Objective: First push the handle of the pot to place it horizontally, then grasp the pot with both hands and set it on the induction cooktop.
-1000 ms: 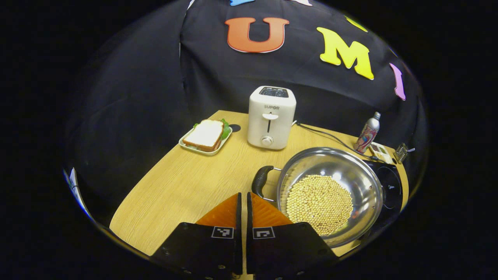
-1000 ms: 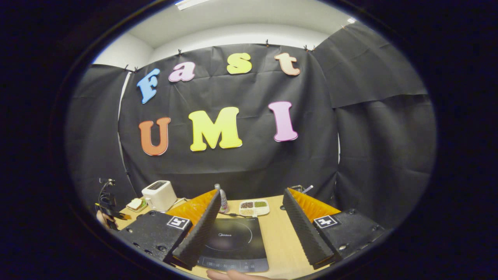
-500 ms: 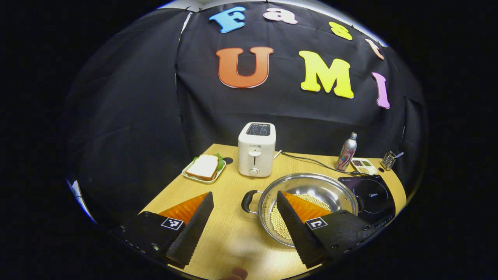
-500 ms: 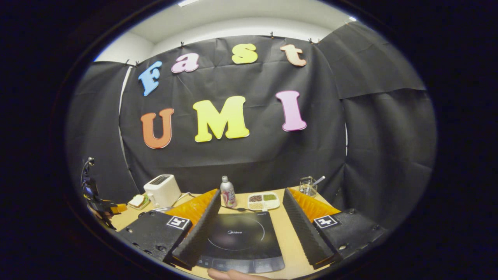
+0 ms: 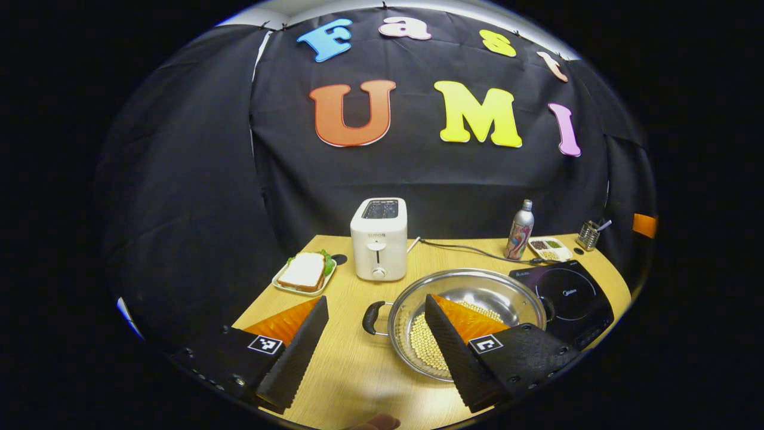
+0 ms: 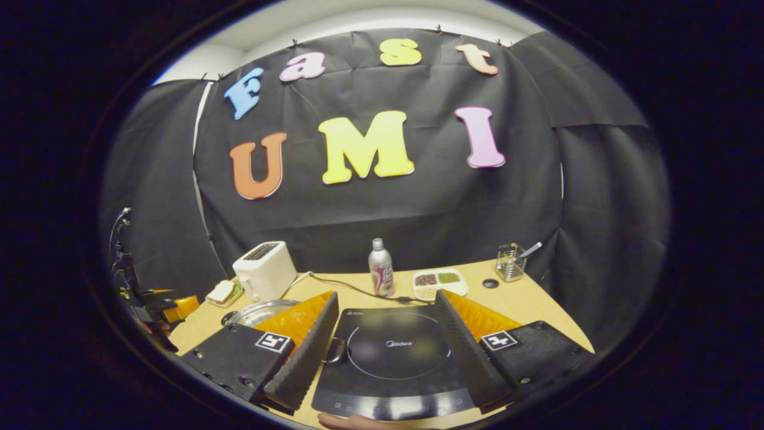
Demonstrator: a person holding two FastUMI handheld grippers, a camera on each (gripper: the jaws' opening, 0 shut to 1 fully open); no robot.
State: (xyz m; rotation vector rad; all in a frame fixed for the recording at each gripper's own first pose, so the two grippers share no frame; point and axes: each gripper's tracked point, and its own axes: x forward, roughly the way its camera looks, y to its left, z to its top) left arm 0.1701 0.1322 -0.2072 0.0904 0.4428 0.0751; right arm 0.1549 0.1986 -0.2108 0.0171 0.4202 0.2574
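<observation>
— So where is the pot (image 5: 465, 310)?
— Right ahead of the left gripper (image 5: 376, 334), whose wide-open right finger hides part of its beans (image 5: 425, 346).
— And the right gripper (image 6: 385, 337)?
— Wide open too, over the cooktop (image 6: 394, 358); its left finger covers most of the pot.

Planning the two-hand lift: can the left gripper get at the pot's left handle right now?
Probably yes. The left gripper is open above bare table, and the black handle of the pot sits just ahead with nothing between.
</observation>
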